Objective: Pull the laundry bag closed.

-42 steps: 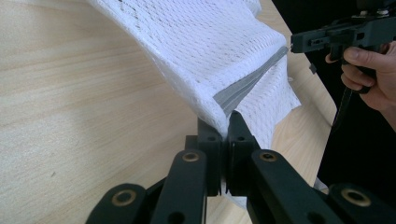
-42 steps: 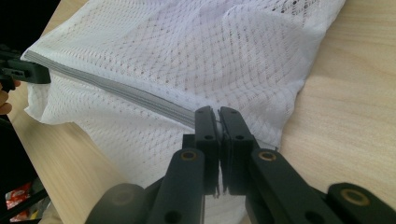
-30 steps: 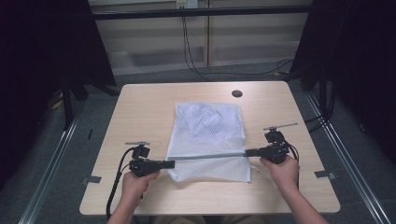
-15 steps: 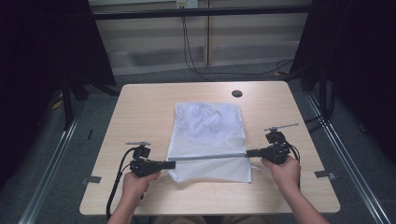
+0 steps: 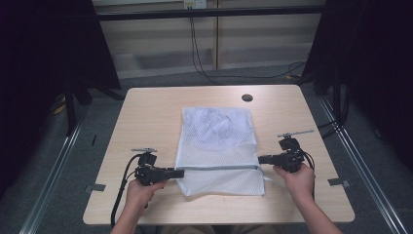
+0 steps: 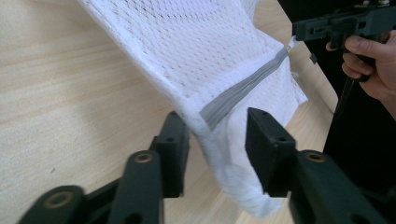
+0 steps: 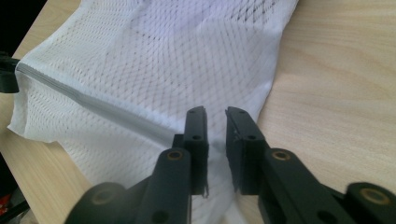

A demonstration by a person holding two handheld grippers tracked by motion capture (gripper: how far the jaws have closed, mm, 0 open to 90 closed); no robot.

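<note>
A white mesh bag (image 5: 219,146) lies flat in the middle of the wooden table (image 5: 146,112), with a grey zipper (image 5: 219,167) across its near part and crumpled white cloth (image 5: 214,124) inside. My left gripper (image 5: 179,172) is at the zipper's left end. Its jaws have just been opening and stand apart, with the bag's corner (image 6: 205,46) and zipper end (image 6: 243,88) loose between them (image 6: 217,135). My right gripper (image 5: 261,159) is at the zipper's right end. Its jaws have just been opening to a narrow gap (image 7: 215,121) over the mesh (image 7: 154,60), not pinching it.
A round cable hole (image 5: 247,97) sits near the table's far edge. Bare wood lies left and right of the bag. Dark curtains flank the table, and cables hang down the back wall. Each gripper (image 6: 299,30) shows in the other's view (image 7: 7,74).
Both hands have kept their places. The zipper line, held taut and slightly raised at its right end before, now rests lower on the bag.
</note>
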